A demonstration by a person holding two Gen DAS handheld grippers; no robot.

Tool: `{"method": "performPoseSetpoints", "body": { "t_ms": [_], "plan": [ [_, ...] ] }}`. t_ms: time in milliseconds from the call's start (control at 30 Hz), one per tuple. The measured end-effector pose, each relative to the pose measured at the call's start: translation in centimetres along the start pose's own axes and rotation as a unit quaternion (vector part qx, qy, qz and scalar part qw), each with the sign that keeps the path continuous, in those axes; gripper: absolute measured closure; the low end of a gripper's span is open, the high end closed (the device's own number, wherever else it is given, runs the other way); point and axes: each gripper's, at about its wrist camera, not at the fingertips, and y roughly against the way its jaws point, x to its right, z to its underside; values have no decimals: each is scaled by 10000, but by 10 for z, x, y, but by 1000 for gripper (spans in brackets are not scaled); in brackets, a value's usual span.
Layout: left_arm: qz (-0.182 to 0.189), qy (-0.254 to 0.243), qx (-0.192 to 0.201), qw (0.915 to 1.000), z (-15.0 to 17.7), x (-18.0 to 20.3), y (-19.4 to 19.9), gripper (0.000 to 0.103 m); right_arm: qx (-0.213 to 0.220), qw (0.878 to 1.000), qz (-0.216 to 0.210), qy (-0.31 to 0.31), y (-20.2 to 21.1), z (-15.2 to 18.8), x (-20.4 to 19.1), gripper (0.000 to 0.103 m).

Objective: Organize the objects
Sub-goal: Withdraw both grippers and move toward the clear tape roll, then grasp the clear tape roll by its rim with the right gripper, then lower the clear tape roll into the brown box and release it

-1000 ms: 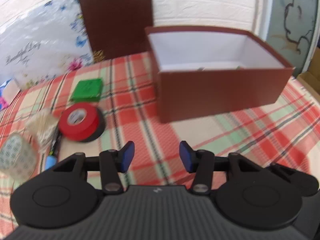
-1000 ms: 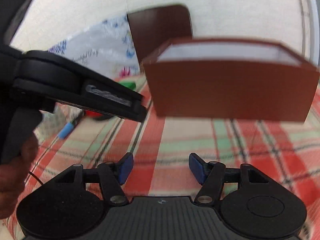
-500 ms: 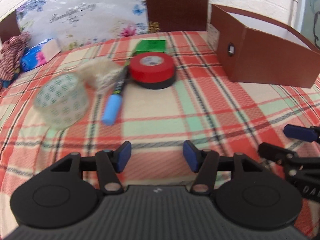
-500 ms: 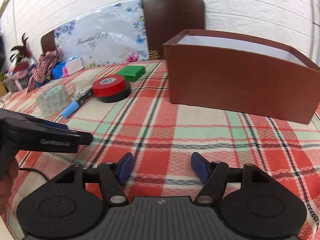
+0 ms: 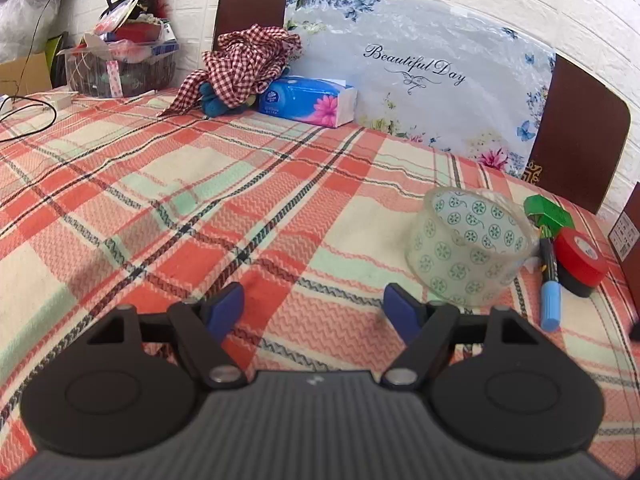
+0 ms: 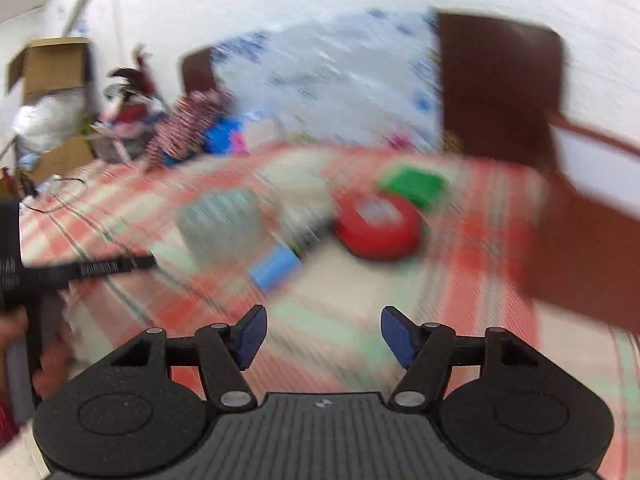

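Two tape rolls, clear (image 5: 466, 246) and red (image 5: 581, 255), one marker (image 5: 549, 280), one green block (image 5: 549, 214), apparently one brown box (image 6: 592, 240).

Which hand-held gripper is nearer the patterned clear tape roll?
Left. The left hand-held gripper sits just beside the patterned clear tape roll; the right hand-held gripper is farther back.
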Motion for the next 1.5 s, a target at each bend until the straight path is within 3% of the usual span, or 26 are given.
{"method": "performPoseSetpoints", "body": {
  "t_ms": [100,200,267,333,367,500,733,933,1100,1200,1233,1333,1433,1500],
  "plan": [
    [-14,-40,5,10000,0,3,1,24,-30,9967,-423,691,-31,-19,-29,38],
    [132,169,61,9998,1,-4,3,24,-58,9939,-468,995,-62,-30,-49,35],
    [177,237,76,9995,2,-7,2,24,-117,9938,-478,996,-81,-38,-55,32],
    [186,207,65,9996,2,-5,0,24,-191,9937,-526,975,-97,-42,-58,22],
    [125,216,51,9997,2,-5,-1,30,-254,9936,-556,949,-106,-43,-61,18],
    [163,337,87,9993,2,-9,0,27,-375,9952,-657,624,-120,-41,-55,17],
    [184,328,73,9993,1,-8,0,25,-143,9956,-501,775,-82,-25,-51,18],
    [121,210,41,9997,1,-5,0,25,8,9949,-440,912,13,28,-36,17],
    [-5,-62,-39,10000,1,5,-2,22,-153,9986,405,301,71,78,15,19],
    [-310,-687,-246,9968,-1,30,-4,21,-45,9931,1168,8,97,93,36,20],
    [-159,-771,-345,9963,-3,40,0,26,-6,9909,1344,-45,102,95,41,20],
    [1161,-537,-580,9901,-13,81,30,31,-15,9898,1402,-267,108,102,52,20],
    [2253,-952,-738,9668,-15,147,57,31,-138,9901,1352,-341,102,108,53,20],
    [2669,-1372,-1030,9483,-9,191,65,31,-145,9908,1313,-296,100,109,50,20]
  ]
}}
